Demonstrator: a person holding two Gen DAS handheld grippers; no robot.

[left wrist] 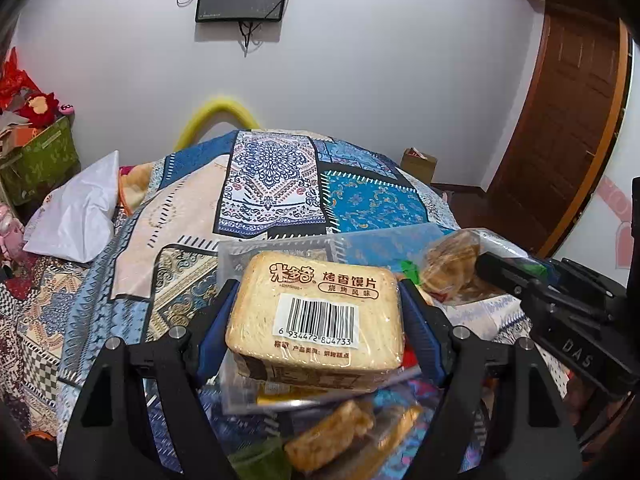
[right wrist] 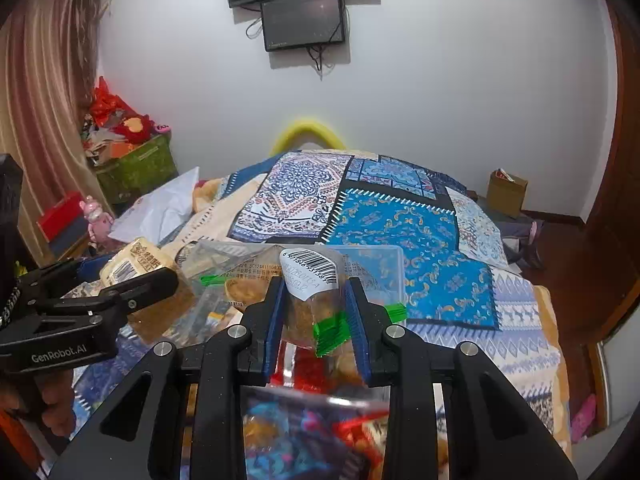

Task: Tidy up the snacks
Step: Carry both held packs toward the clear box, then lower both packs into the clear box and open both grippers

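My left gripper (left wrist: 316, 312) is shut on a clear-wrapped pack of toasted bun slices (left wrist: 316, 312) with a barcode label, held above a pile of snack packs (left wrist: 332, 436). My right gripper (right wrist: 314, 312) is shut on a clear bag of brown snacks (right wrist: 308, 304) with a green edge and a barcode sticker. In the left wrist view the right gripper (left wrist: 496, 276) comes in from the right with that bag (left wrist: 448, 264). In the right wrist view the left gripper (right wrist: 132, 292) sits at the left with the bun pack (right wrist: 136, 262). A clear plastic box (right wrist: 380, 268) lies just behind both packs.
All this is over a bed with a blue patchwork quilt (right wrist: 400, 224). A white bag (left wrist: 76, 216) lies at the bed's left. A green box of toys (right wrist: 136, 168) stands left, a cardboard box (right wrist: 506, 192) right, and a wooden door (left wrist: 568, 120) far right.
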